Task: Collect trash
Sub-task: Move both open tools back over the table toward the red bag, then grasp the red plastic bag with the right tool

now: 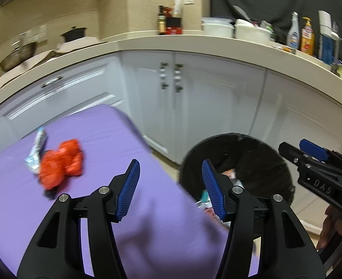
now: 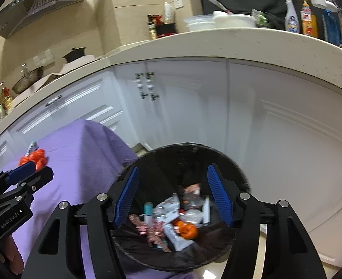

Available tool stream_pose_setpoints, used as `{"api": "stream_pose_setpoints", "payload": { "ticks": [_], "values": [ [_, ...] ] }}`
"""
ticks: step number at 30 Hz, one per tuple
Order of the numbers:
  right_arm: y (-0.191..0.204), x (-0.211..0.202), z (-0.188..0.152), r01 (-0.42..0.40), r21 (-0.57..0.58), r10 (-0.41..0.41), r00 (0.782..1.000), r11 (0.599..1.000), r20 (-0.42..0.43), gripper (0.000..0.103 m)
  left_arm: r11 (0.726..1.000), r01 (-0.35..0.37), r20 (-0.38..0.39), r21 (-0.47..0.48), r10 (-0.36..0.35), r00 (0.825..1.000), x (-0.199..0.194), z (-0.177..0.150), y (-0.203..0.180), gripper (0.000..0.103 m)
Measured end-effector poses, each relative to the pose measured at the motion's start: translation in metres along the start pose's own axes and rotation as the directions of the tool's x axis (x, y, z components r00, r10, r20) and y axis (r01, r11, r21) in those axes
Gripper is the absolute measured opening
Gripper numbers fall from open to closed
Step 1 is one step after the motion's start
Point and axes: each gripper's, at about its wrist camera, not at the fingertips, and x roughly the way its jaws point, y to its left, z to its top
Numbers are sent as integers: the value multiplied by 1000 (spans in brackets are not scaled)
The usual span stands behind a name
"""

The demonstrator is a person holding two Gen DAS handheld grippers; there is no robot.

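Note:
A crumpled orange wrapper (image 1: 61, 164) and a white-and-dark snack wrapper (image 1: 37, 147) lie on the purple-covered table (image 1: 105, 144). My left gripper (image 1: 171, 189) is open and empty above the table's right edge. A black bin (image 2: 182, 209) stands on the floor beside the table and holds several wrappers (image 2: 171, 218). My right gripper (image 2: 172, 196) is open and empty directly above the bin. The right gripper also shows in the left wrist view (image 1: 310, 153). The orange wrapper shows small in the right wrist view (image 2: 34, 158).
White kitchen cabinets (image 1: 194, 97) run behind the table and bin under a beige counter (image 1: 194, 41) with bottles (image 1: 307, 36), white containers (image 1: 217, 26) and pots (image 1: 74, 34). Tiled floor (image 1: 310, 209) lies right of the bin.

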Motion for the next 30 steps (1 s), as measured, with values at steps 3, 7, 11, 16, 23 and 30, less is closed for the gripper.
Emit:
{"api": "stream_pose_setpoints", "payload": {
  "ticks": [3, 7, 11, 16, 23, 30],
  "values": [
    [20, 2, 2, -36, -26, 36, 999, 999, -1, 61, 999, -44, -1, -29, 44, 999, -12, -7, 26, 54],
    [53, 2, 3, -96, -61, 96, 995, 994, -4, 62, 990, -119, 3, -70, 119, 993, -30, -16, 63, 55],
    [89, 6, 3, -158, -102, 157, 987, 982, -14, 62, 972, -207, -4, -110, 208, 978, -48, -27, 106, 55],
    [140, 11, 2, -238, -162, 234, 971, 958, -39, 62, 939, -294, -25, -179, 294, 955, -66, -40, 155, 55],
    [211, 21, -4, -335, -232, 322, 942, 913, -94, 62, 888, -383, -49, -253, 383, 922, -88, -59, 211, 55],
    [262, 36, -11, -376, -282, 350, 926, 883, -138, 64, 850, -420, -93, -316, 413, 906, -96, -77, 252, 56]
  ]
}}
